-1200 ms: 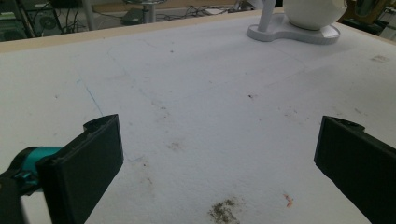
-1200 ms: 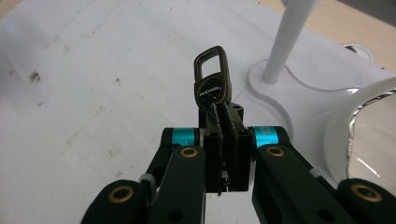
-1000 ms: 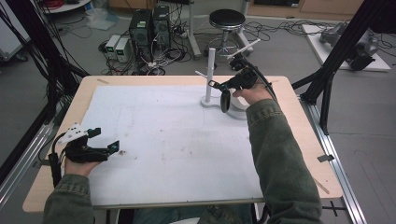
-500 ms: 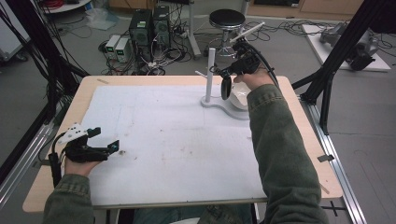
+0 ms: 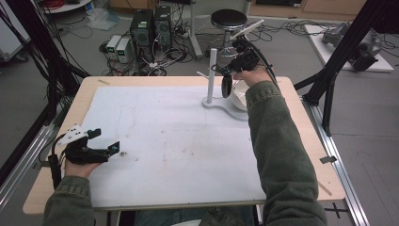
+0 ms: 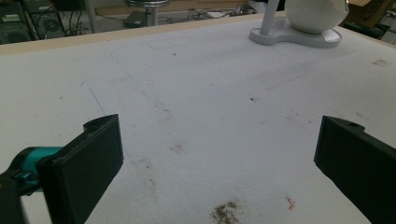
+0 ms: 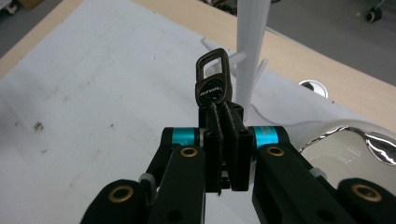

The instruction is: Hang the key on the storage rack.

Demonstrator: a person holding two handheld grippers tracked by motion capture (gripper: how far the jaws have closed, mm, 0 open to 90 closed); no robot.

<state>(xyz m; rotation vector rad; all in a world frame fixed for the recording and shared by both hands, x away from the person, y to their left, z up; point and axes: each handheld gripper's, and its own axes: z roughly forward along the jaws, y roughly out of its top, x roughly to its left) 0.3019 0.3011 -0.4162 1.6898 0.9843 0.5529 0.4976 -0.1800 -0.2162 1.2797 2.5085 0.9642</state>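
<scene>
Two grippers: right gripper (image 7: pixel 223 140) clenched on dark tag (image 7: pixel 214 81), body hidden; left gripper (image 6: pixel 219 158) released.

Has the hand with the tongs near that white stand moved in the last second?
Yes. The right tongs, shut on a dark tag, have risen and shifted toward the table's far edge, now level with the top of the white stand.

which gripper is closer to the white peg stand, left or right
Right. The right gripper is held up right beside the white peg stand at the far side; the left gripper sits open at the near-left corner.
</scene>
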